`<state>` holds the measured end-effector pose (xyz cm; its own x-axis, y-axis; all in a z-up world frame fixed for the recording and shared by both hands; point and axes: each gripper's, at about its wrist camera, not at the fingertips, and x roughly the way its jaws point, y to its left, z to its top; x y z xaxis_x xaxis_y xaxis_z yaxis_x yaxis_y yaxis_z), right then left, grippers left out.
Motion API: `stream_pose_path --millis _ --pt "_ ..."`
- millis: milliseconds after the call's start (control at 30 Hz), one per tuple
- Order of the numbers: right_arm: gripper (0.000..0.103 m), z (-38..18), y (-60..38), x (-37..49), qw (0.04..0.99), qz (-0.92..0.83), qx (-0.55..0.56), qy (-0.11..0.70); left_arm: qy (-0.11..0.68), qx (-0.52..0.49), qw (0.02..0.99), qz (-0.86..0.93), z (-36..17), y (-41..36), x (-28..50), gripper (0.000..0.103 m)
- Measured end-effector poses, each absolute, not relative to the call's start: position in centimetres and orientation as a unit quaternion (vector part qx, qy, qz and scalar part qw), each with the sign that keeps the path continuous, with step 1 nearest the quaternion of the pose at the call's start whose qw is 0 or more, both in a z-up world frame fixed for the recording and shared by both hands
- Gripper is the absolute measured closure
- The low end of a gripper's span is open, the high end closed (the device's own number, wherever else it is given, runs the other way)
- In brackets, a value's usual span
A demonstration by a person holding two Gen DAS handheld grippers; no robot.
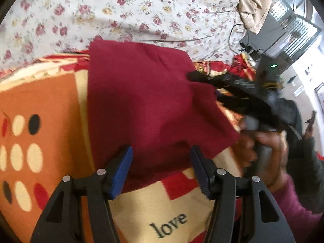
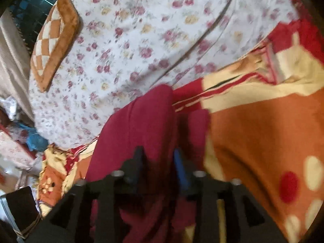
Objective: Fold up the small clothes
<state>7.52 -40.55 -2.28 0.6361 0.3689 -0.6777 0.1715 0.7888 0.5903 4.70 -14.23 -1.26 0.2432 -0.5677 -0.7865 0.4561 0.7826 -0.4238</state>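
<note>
- The bed sheet (image 1: pixel 141 10) with small flowers covers the far part of the bed, and a thick blanket (image 1: pixel 46 101) in orange, cream and red lies over its near part.
- The dark red garment (image 1: pixel 141 93) lies on the blanket, between the two grippers; its far edge reaches onto the sheet.
- The right gripper (image 2: pixel 160 158) is over the garment's right edge. The cloth is between its fingers, but the picture is blurred, so I cannot tell if the pads press on it.
- The left gripper (image 1: pixel 162 162) stands open, its blue pads (image 1: pixel 121 174) on either side of the garment's near edge and not touching it.
- To fold well, I think the right gripper must take the edge firmly and carry it flat across to the other side.
- The left gripper should keep the near edge in place, so the cloth does not slide or wrinkle.
</note>
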Motion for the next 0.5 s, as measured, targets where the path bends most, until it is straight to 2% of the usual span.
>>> stream_pose_path --millis 133,267,367,500 --pt "0.048 1.3 -39.2 5.5 0.863 0.080 0.283 0.411 0.513 -0.032 0.799 -0.312 -1.1 -14.5 4.6 0.054" --pt "0.048 1.9 -35.5 4.5 0.863 0.106 0.199 0.451 0.511 -0.032 0.803 -0.304 -1.2 -14.4 4.6 0.054" --pt "0.080 -0.1 -34.6 3.5 0.862 0.064 0.132 0.486 0.508 -0.026 0.809 -0.296 -0.9 -14.1 4.4 0.054" --pt "0.081 -2.2 -35.9 2.0 0.856 0.067 0.151 0.490 0.505 -0.019 0.813 -0.289 -0.6 -13.8 4.5 0.054"
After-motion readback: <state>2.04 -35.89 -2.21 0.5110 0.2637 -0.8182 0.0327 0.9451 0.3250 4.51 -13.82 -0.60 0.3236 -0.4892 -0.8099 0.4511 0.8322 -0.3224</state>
